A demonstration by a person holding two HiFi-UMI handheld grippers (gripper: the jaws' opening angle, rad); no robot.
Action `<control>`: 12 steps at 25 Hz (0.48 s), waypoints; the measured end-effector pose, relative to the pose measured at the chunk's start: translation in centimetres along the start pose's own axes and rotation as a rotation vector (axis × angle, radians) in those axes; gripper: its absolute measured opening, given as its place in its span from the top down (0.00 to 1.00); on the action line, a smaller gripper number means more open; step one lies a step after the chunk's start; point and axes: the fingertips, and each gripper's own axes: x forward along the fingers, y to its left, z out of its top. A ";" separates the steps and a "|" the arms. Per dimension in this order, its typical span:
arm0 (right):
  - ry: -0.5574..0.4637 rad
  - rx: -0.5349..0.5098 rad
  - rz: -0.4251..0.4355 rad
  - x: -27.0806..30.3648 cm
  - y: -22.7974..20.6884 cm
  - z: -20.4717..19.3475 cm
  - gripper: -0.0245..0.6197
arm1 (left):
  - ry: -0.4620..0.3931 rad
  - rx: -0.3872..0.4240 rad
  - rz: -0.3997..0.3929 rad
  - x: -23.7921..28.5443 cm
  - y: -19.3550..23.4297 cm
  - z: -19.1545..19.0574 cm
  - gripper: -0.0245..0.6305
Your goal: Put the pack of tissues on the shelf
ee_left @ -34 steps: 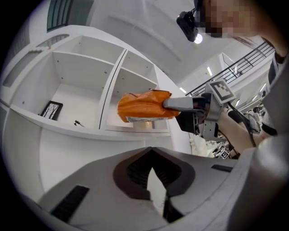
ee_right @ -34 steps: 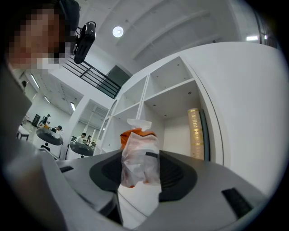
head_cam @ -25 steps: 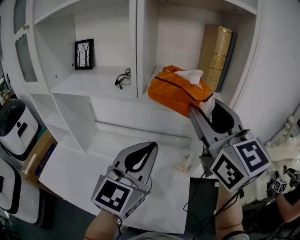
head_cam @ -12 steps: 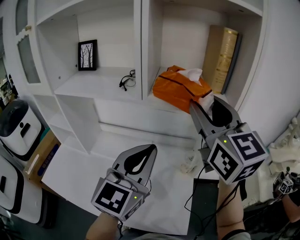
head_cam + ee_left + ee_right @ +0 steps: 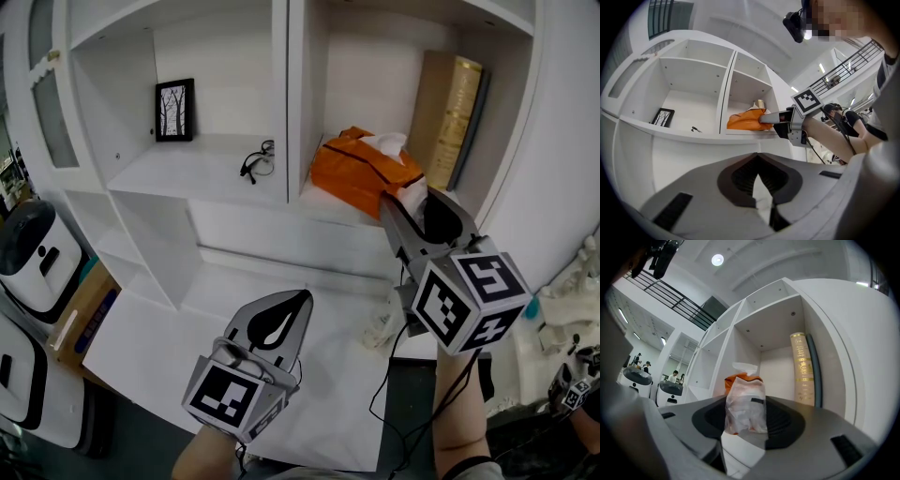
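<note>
Over in the right-hand compartment of the white shelf (image 5: 178, 171) sits the orange pack of tissues (image 5: 361, 173), a white tissue poking out of its top; it lies at a slant across the board, near the tall gold box (image 5: 452, 117) that stands upright by the right wall, not touching it as far as I can see. The right gripper (image 5: 410, 199) reaches in from the front edge and is pinching the pack by its clear plastic end - in the right gripper view that crinkly plastic fills the gap between the two dark pads, with the orange body just behind it; can't tell if that near end rests on the board or hangs from the grip. The left gripper (image 5: 302, 295) hangs low over the white desk (image 5: 159, 328), well apart from the shelf and pointing roughly level; its jaws are pressed together at the tips with nothing between them - the left gripper view shows them meeting in a point. Left of the divider (image 5: 295, 94), the other compartment has a small black picture frame (image 5: 173, 110) leaning at the back wall and a pair of glasses (image 5: 255, 159) lying near the divider.
</note>
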 end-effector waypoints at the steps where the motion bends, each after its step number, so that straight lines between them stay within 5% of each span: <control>1: 0.003 0.000 -0.002 0.2 0.0 0.0 0.61 | 0.000 -0.001 0.000 0.0 0.1 0.0 0.91; 12: 0.022 -0.011 -0.025 1.4 -0.1 -0.2 0.61 | -0.001 -0.013 -0.014 0.6 1.1 -0.3 0.91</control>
